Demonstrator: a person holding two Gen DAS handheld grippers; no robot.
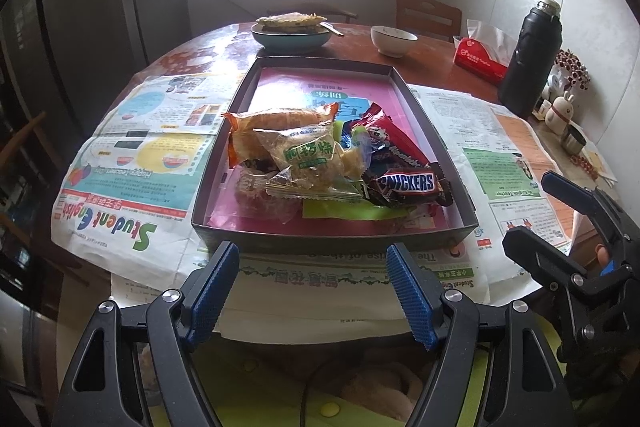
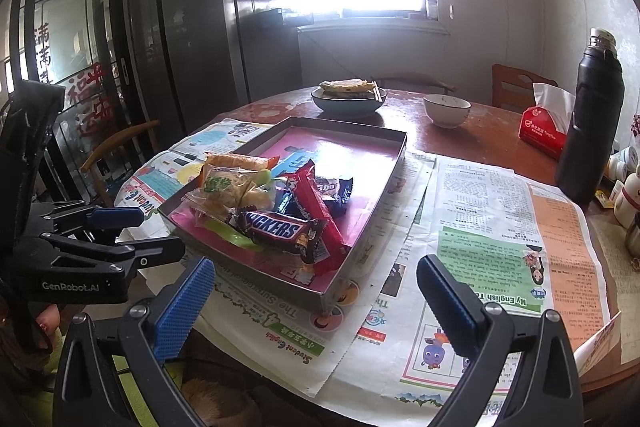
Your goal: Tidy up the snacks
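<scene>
Your snacks [image 1: 320,155] sit heaped in crinkly wrappers, a brown Snickers bar [image 1: 408,185] foremost, inside the dark tray [image 1: 332,233] at frame centre on the surface [image 1: 440,47]. The Snickers bar's long axis runs left-right. Both your left hand-held gripper [image 1: 314,291] and right hand-held gripper [image 2: 316,307] hang empty, jaws apart.

One shallow box [image 1: 224,131] holds a heap of wrapped snacks [image 1: 320,155], at least seven, exact number unclear. Two bowls [image 1: 394,39], one tissue pack [image 1: 478,61], one black flask [image 1: 528,59], two claws [image 1: 312,267].

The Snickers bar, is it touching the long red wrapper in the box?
Touching. In the right wrist view the Snickers bar lies across the long red wrapper, overlapping it with no gap; the left wrist view shows the same overlap.
</scene>
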